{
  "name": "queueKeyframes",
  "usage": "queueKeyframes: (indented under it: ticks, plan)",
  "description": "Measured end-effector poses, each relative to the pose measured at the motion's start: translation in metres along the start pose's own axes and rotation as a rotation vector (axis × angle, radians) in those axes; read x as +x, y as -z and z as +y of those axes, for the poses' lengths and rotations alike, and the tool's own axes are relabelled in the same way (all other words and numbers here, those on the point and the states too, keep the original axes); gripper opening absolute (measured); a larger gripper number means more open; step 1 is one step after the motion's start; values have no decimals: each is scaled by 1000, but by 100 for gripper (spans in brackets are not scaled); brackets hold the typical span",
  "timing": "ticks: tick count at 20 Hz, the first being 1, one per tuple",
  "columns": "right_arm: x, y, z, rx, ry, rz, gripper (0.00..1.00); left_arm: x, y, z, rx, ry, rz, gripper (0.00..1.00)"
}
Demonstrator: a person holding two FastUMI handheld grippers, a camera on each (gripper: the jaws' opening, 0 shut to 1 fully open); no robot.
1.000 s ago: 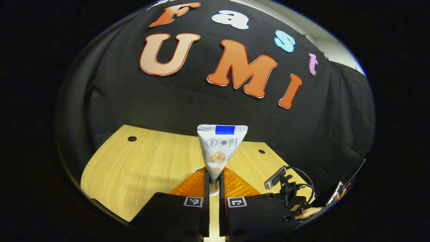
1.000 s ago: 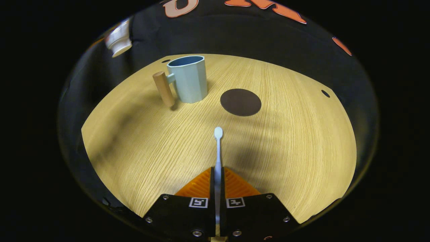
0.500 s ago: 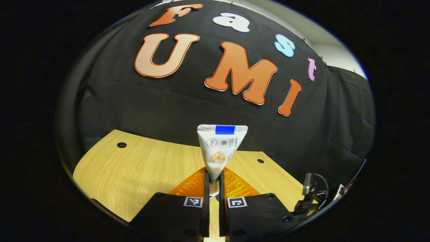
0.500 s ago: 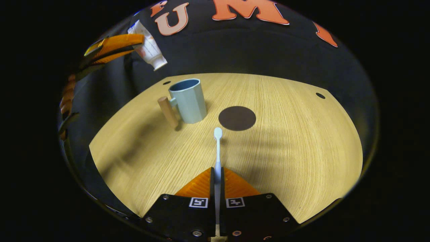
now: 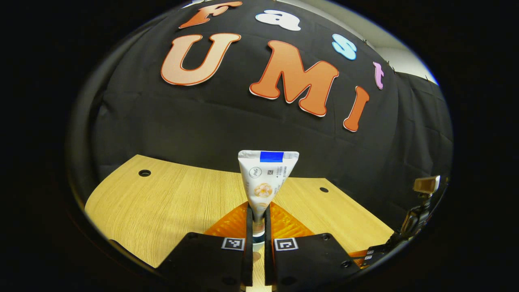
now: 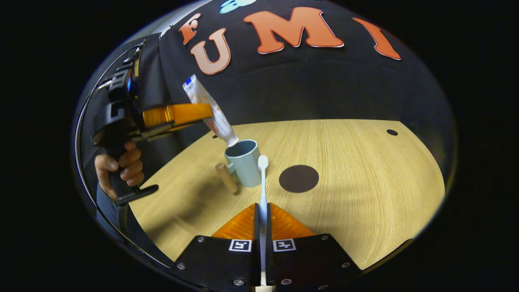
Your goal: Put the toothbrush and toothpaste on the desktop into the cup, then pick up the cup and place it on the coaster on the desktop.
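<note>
Left gripper (image 6: 204,113) clamped on toothpaste (image 6: 209,109), cap at cup (image 6: 244,162) rim; right gripper (image 6: 262,211) clamped on toothbrush (image 6: 263,178); neither inside, coaster (image 6: 299,178) bare.

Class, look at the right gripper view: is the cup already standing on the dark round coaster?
No: the cup stands on the bare wooden desktop, apart from the coaster, which lies beside it with nothing on it.

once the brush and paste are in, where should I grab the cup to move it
Probably the wooden handle: it sticks out from the cup on the side away from the coaster, standing free of the wall. Bring a hand-held gripper in from that side, fingers straddling the peg.
</note>
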State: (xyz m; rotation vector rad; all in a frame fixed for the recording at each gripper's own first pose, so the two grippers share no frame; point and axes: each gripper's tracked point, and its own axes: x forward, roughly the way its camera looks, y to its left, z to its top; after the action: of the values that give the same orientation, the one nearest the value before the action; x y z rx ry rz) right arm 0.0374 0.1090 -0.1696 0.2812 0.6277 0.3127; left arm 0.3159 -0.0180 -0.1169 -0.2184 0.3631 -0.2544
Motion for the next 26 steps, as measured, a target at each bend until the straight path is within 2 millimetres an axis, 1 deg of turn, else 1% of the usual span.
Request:
queueKeyframes:
  ticks: [3, 6, 8, 12, 14, 17, 20, 21, 23, 24, 25, 26]
  plan:
    - [-7, -31, 8, 43, -32, -85, 5, 12, 18, 6, -6, -16, 34, 12]
    - [-13, -54, 11, 50, -35, -158, 5, 20, 28, 10, -10, -32, 65, 12]
    - [-20, -65, 11, 56, -44, -191, 5, 23, 34, 13, -13, -40, 82, 12]
    - [-30, -88, 20, 55, -59, -260, 5, 31, 47, 12, 13, -57, 125, 12]
    - [-34, -95, 23, 53, -64, -280, 5, 36, 55, 13, 11, -72, 147, 12]
    - [-39, -99, 25, 44, -62, -294, 5, 42, 62, 16, 14, -92, 167, 12]
    - [-45, -106, 25, 52, -69, -321, 5, 45, 65, 17, 33, -114, 177, 16]
    - [-47, -107, 23, 54, -66, -326, 5, 46, 68, 18, 34, -116, 181, 18]
    - [-47, -107, 19, 40, -55, -338, 5, 45, 72, 17, 31, -110, 190, 19]
    - [-46, -110, 17, 30, -49, -350, 5, 50, 72, 17, 29, -107, 178, 20]
    - [-43, -114, 16, 23, -49, -360, 5, 47, 68, 18, 28, -112, 158, 28]
    - [-39, -117, 16, 24, -49, -373, 5, 45, 66, 17, 19, -107, 144, 27]
